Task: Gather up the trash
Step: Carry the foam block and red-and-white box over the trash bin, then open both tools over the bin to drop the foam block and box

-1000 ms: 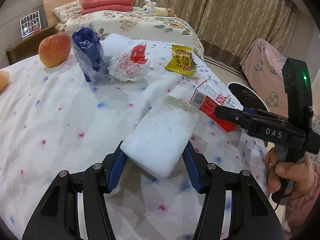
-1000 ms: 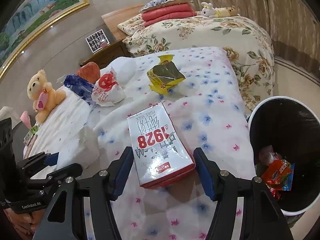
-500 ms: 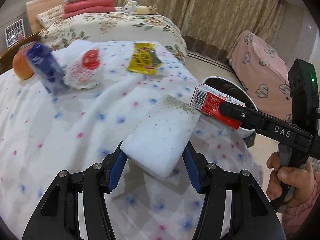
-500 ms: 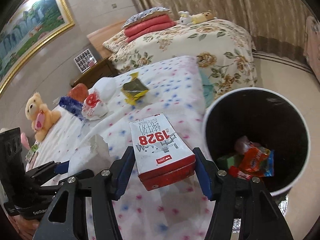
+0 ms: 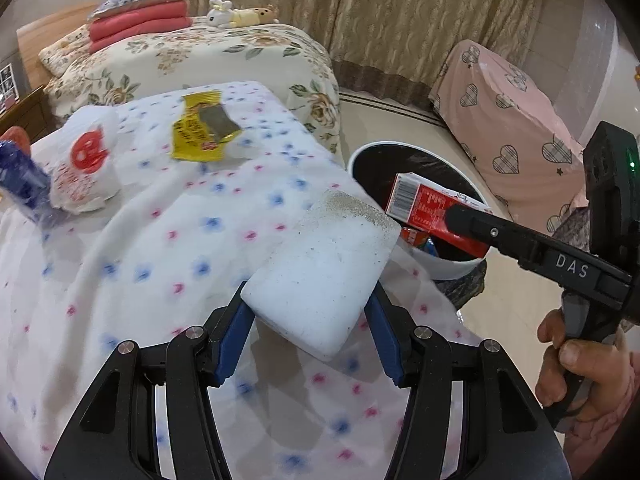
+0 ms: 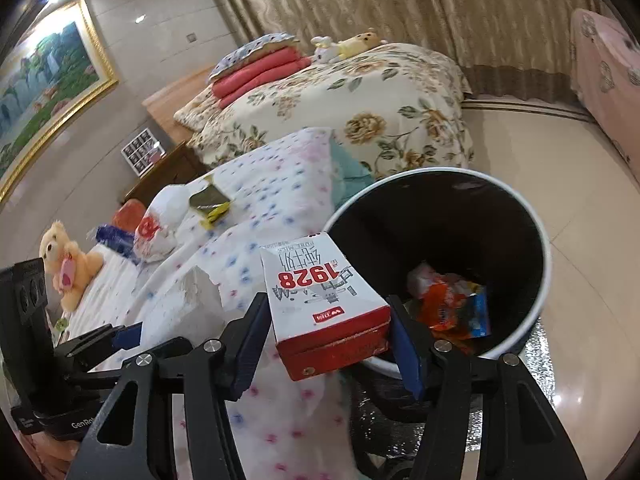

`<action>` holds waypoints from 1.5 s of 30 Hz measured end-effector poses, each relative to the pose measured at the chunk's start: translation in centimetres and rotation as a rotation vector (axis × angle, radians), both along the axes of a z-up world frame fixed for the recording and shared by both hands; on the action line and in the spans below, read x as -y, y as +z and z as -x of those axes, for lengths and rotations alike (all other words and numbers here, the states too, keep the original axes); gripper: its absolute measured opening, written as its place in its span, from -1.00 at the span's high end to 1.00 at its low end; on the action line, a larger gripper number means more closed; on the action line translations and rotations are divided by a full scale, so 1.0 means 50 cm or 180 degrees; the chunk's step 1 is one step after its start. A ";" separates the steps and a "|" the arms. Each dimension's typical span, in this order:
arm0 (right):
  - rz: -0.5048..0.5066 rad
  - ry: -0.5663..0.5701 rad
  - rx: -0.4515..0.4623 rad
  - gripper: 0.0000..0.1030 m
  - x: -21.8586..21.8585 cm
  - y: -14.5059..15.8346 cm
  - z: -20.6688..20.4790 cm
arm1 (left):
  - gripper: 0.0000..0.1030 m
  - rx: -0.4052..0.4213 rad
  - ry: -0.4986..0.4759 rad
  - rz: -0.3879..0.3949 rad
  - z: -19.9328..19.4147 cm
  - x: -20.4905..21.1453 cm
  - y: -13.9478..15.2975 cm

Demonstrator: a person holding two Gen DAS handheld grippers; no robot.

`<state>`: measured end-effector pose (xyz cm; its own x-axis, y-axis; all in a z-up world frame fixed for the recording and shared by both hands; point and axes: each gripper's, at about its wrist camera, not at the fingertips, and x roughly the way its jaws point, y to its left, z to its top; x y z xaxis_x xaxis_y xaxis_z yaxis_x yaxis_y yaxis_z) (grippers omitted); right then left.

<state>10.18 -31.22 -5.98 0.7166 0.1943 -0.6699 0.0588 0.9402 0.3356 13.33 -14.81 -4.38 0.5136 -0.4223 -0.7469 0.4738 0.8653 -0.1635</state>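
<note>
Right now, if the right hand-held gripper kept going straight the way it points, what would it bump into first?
Probably the bin. The right hand-held gripper, shut on the red and white carton, points down toward the bin's near rim. Depth is hard to judge, so the carton might hit the rim or slip inside.

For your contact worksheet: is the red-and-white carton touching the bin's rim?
Cannot tell. In the right wrist view the carton overlaps the bin rim; the left wrist view shows no clear gap either.

place: bedroom | floral bed (image 6: 360, 120); pillows (image 5: 140, 20); curtains (image 5: 400, 20)
</note>
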 end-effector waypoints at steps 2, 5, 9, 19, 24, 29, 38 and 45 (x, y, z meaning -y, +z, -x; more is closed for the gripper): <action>-0.0016 -0.0056 0.0008 -0.05 0.016 0.001 0.004 | -0.07 -0.0008 -0.0031 0.0000 -0.003 0.015 0.001; -0.0009 -0.0125 0.0014 -0.04 0.035 0.002 0.010 | -0.07 -0.0008 -0.0074 -0.0011 -0.005 0.033 0.000; -0.0004 -0.0187 0.0015 -0.03 0.055 -0.001 0.015 | -0.07 0.0002 -0.0134 -0.0027 -0.014 0.057 0.003; -0.0008 -0.0339 -0.0010 -0.03 0.104 -0.009 0.019 | -0.07 0.0025 -0.0263 -0.0092 -0.028 0.117 0.003; -0.0016 -0.0388 -0.0017 -0.03 0.121 -0.012 0.018 | -0.07 0.0031 -0.0310 -0.0129 -0.038 0.146 0.003; -0.0023 -0.0421 -0.0034 -0.03 0.135 -0.016 0.011 | -0.07 0.0042 -0.0343 -0.0162 -0.049 0.169 0.003; -0.0043 -0.0443 -0.0066 -0.03 0.149 -0.024 -0.004 | -0.07 0.0031 -0.0372 -0.0216 -0.065 0.197 -0.003; -0.0041 -0.0457 -0.0090 -0.03 0.159 -0.028 -0.014 | -0.07 0.0005 -0.0363 -0.0224 -0.077 0.207 -0.006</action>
<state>10.88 -39.15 -7.39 0.7185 0.0998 -0.6883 0.2019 0.9171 0.3438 17.17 -25.17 -4.70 0.4665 -0.4245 -0.7760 0.5699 0.8152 -0.1034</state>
